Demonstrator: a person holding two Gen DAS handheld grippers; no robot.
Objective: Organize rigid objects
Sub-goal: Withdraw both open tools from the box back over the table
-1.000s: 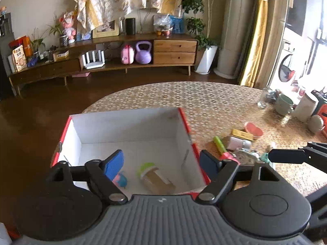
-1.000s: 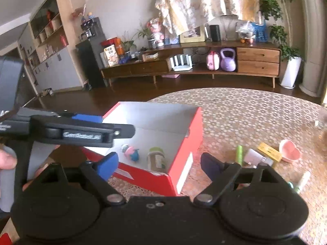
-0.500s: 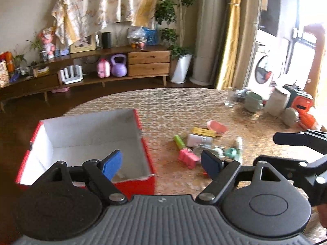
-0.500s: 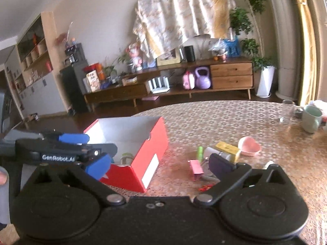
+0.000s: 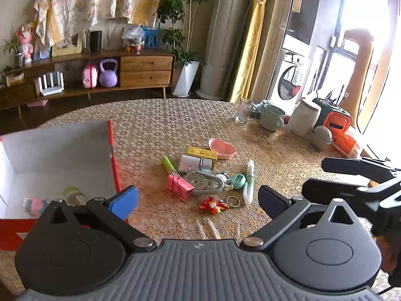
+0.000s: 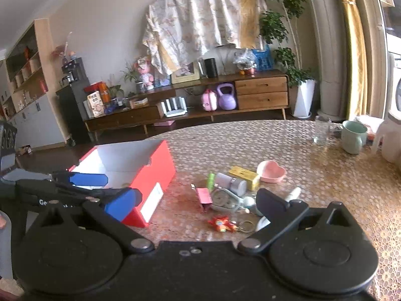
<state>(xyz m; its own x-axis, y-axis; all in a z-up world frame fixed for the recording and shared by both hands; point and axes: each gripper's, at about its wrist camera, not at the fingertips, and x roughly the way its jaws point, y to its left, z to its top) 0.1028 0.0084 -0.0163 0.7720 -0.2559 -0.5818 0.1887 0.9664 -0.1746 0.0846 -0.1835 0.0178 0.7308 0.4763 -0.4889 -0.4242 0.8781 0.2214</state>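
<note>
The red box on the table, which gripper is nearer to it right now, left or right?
Left. The left gripper is open, one fingertip overlapping the red box at its near corner. The right gripper, also open, sits further off, toward the clutter of small items.

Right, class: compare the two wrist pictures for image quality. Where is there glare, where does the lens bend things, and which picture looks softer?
Left wrist view: the window at the right edge is blown out to white, and the table edge bows into a curve. Right wrist view: softer overall, the pink heart dish and red keyring charm look slightly smeared; the shelving on the left leans inward.
</note>
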